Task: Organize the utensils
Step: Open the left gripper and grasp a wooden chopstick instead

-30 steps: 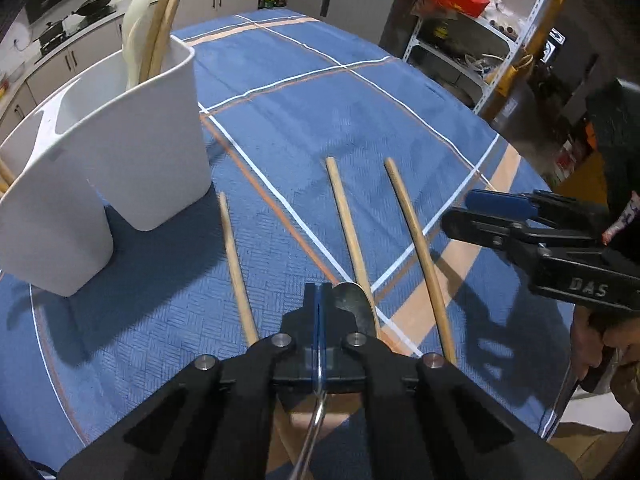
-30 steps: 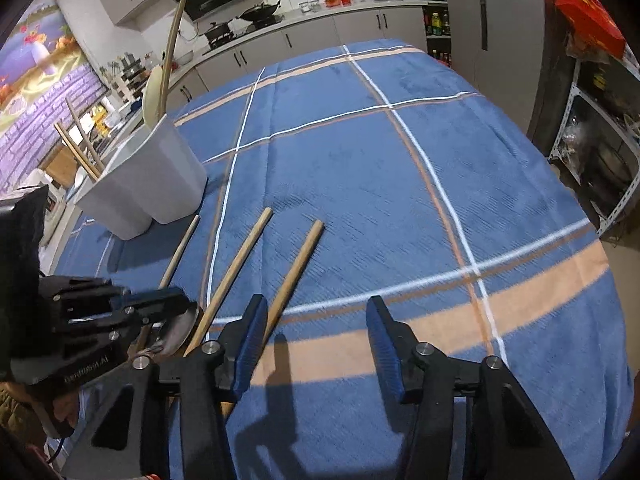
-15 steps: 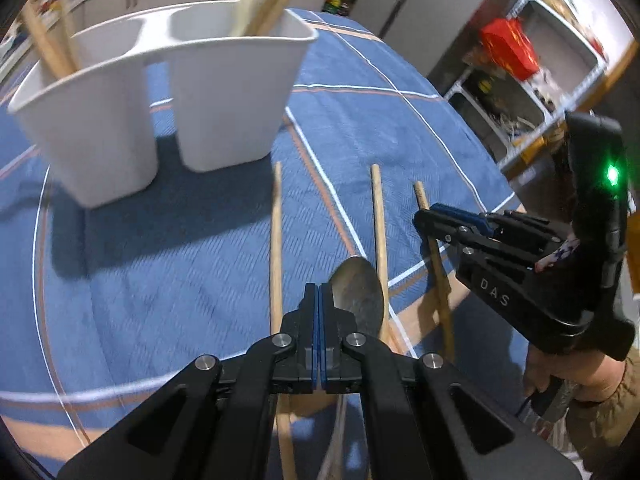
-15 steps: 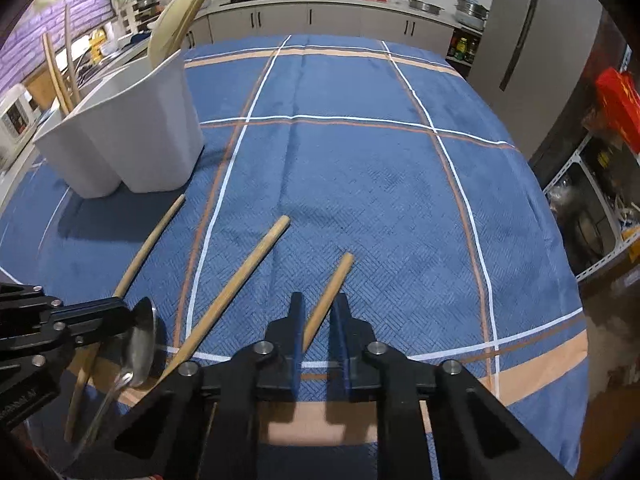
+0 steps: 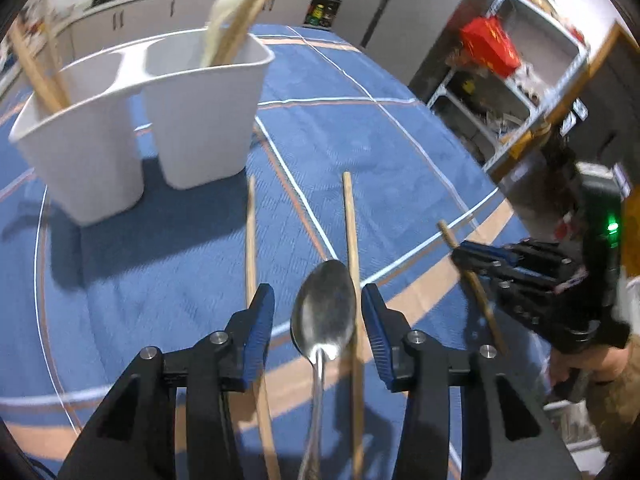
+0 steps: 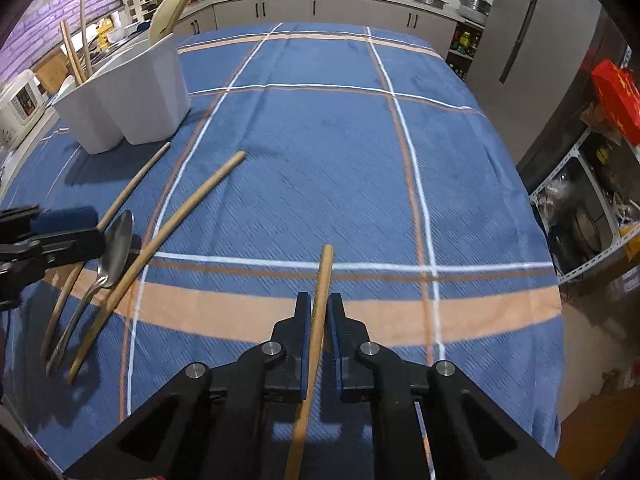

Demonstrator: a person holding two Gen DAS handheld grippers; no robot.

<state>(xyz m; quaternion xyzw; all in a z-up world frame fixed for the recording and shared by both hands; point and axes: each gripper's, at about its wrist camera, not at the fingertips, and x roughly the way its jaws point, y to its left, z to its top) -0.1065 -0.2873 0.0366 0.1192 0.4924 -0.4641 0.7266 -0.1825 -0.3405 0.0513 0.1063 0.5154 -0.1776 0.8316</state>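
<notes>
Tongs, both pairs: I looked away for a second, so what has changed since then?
The left tongs were shut on the spoon; now they are opening, with the spoon between them, untouched. The right tongs were open; now they grip a wooden stick and lift it. The white holder and two other sticks stayed put.

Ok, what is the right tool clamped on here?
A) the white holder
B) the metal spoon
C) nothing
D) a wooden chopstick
D: the right tool is pinched shut on a wooden chopstick; the spoon lies between the opening left tool, not pressed by its pads.
</notes>
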